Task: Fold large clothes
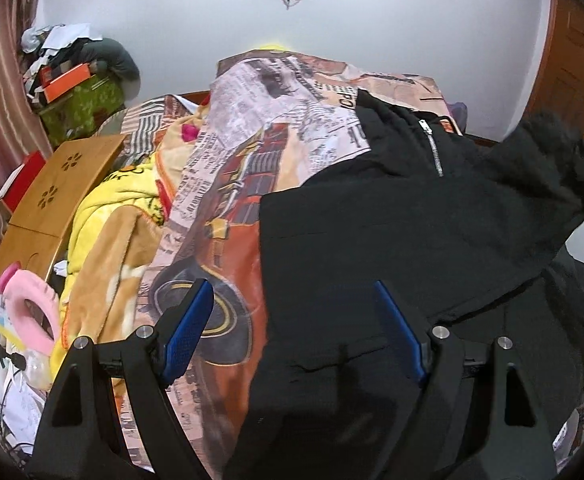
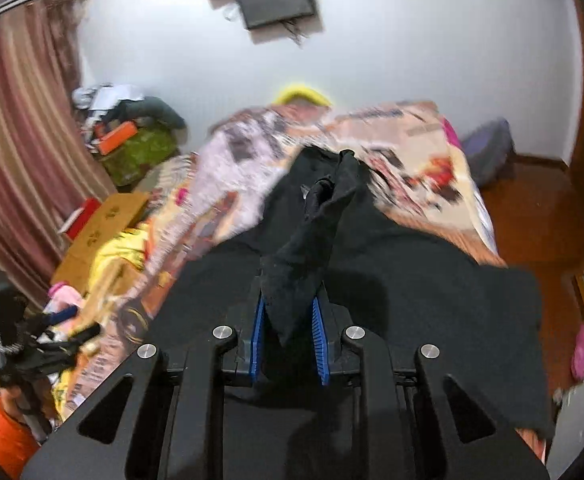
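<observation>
On the bed [image 1: 228,184], a black jacket [image 1: 372,240] lies beside the yellow blanket [image 1: 104,216]. The right gripper [image 2: 289,336] pinches a sleeve [image 2: 324,216]; the left gripper [image 1: 292,328] hangs spread, empty. Carry that sleeve flat across the jacket, I judge, avoiding bunching.

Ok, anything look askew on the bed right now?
Yes. The black jacket lies rumpled, and one bunched part is pinched up off the bed in the right gripper. The left gripper is open above the jacket's near edge, holding nothing.

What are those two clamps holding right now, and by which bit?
The right gripper pinches a bunched fold of the black garment, apparently a sleeve; the exact part is unclear. The left gripper is open and holds nothing.
</observation>
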The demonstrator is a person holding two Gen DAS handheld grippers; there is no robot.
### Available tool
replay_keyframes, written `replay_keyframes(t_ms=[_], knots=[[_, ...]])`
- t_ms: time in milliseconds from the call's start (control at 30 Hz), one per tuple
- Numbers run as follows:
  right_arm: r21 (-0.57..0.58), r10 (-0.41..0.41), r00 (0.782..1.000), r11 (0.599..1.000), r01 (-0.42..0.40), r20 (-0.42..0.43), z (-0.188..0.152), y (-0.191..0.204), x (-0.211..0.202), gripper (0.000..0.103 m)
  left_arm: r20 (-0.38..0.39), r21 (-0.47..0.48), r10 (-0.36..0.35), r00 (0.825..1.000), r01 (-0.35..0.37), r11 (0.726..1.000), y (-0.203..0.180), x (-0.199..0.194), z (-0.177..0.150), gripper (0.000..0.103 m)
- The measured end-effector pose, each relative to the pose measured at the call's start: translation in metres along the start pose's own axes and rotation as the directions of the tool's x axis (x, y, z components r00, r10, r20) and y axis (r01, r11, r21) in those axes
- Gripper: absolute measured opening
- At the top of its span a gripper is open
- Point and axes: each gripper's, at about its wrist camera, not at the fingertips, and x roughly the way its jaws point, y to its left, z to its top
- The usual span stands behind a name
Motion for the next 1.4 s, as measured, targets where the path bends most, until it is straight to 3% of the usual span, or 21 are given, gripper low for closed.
replay_keyframes(t_ms=[400,700,767,833,933,1000,1133,1400], knots=[[0.188,-0.015,0.990,0.981,0.040,-0.137,-0.046,-0.067,0.010,0.019,-0.018,0.042,-0.028,0.999,0.029,0.999,-0.032,0.002,0.000,0.081],[0.167,-0.172,0.979,0.968,0.188,-0.107,-0.054,-0.095,-0.026,0.019,-0.017,0.077,-0.043,0.999,0.044,0.996,-0.053,0.001,0.005,0.081],[0.176,-0.201,0.975,0.961,0.215,-0.093,-0.053,-0.104,-0.037,0.022,-0.014,0.086,-0.046,0.999,0.047,0.995,-0.057,0.001,0.007,0.081],[0.195,-0.225,0.972,0.953,0.234,-0.068,-0.051,-0.114,-0.051,0.030,-0.008,0.097,-0.048,0.999,0.048,0.994,-0.063,0.001,0.011,0.081],[0.239,-0.278,0.960,0.930,0.278,-0.035,-0.050,-0.131,-0.072,0.051,0.003,0.112,-0.050,0.999,0.049,0.993,-0.072,0.000,0.016,0.081],[0.293,-0.312,0.950,0.908,0.300,-0.006,-0.053,-0.148,-0.089,0.056,0.012,0.125,-0.054,0.998,0.052,0.991,-0.079,0.001,0.021,0.081],[0.393,-0.332,0.943,0.866,0.311,-0.016,-0.060,-0.172,-0.102,0.056,0.022,0.152,-0.070,0.997,0.066,0.986,-0.096,0.004,0.029,0.081],[0.581,-0.242,0.963,0.769,0.265,-0.119,-0.106,-0.220,-0.090,0.056,0.007,0.188,-0.112,0.994,0.109,0.976,-0.132,0.017,0.036,0.081]])
